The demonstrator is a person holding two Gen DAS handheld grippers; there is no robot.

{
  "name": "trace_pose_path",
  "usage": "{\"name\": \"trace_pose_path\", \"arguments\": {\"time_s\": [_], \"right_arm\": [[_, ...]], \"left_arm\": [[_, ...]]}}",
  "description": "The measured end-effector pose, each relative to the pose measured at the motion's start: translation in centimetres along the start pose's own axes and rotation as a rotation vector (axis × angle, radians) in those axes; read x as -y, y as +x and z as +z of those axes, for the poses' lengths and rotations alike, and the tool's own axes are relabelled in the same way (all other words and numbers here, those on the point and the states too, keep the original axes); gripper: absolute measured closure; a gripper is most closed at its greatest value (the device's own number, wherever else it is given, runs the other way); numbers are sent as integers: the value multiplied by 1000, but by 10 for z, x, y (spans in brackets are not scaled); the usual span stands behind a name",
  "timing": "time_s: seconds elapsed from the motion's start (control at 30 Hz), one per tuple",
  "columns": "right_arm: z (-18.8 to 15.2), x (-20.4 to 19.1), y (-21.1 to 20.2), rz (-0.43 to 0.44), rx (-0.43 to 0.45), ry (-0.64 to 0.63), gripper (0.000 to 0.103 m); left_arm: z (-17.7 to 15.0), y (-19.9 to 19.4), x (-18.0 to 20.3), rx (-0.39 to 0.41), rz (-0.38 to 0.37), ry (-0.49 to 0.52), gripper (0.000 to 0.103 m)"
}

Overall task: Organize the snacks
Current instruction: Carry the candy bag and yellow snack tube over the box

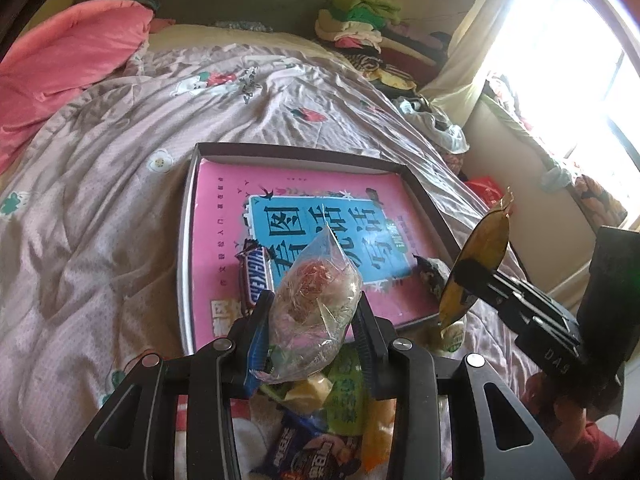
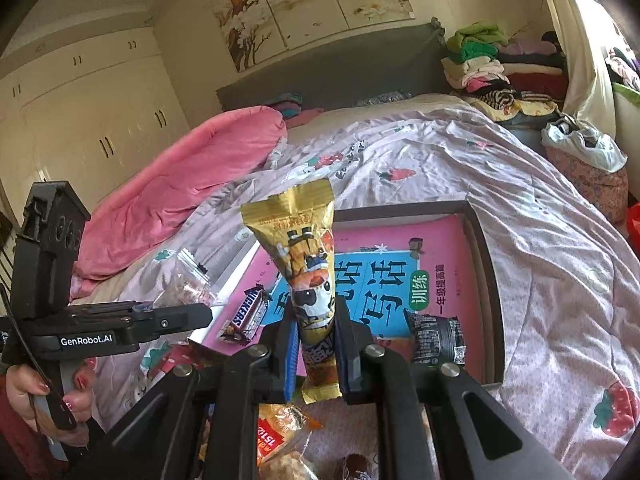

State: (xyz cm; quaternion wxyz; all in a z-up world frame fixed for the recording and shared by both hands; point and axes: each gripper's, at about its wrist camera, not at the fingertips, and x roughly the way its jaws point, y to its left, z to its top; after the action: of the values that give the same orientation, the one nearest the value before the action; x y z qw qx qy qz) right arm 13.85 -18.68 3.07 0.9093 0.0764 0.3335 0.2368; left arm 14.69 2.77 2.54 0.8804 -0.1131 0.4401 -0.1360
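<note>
My left gripper (image 1: 314, 308) is shut on a clear bag of pinkish snack (image 1: 316, 300) and holds it above the near edge of a shallow box lid (image 1: 304, 151) that lies on the bed with a pink book (image 1: 224, 208) in it. My right gripper (image 2: 316, 320) is shut on a gold snack packet (image 2: 304, 256) held upright over the same box (image 2: 486, 260). A Snickers bar (image 1: 255, 276) and a dark wrapped snack (image 1: 432, 276) lie on the book; both show in the right wrist view, the Snickers bar (image 2: 246, 316) and the dark snack (image 2: 436, 340).
Several loose snack packets (image 1: 316, 432) lie on the bedspread below my grippers. A pink quilt (image 1: 60, 64) is bunched at the bed's far left. Folded clothes (image 2: 480, 56) and a plastic bag (image 2: 580, 144) sit at the far right by the window.
</note>
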Motion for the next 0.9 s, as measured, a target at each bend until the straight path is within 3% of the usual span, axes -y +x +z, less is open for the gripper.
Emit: {"name": "trace_pose_path", "arguments": {"time_s": [0.9], "right_arm": [[-13, 30, 36, -90, -92, 58, 87]], "left_arm": [[3, 58, 18, -49, 69, 26, 64]]}}
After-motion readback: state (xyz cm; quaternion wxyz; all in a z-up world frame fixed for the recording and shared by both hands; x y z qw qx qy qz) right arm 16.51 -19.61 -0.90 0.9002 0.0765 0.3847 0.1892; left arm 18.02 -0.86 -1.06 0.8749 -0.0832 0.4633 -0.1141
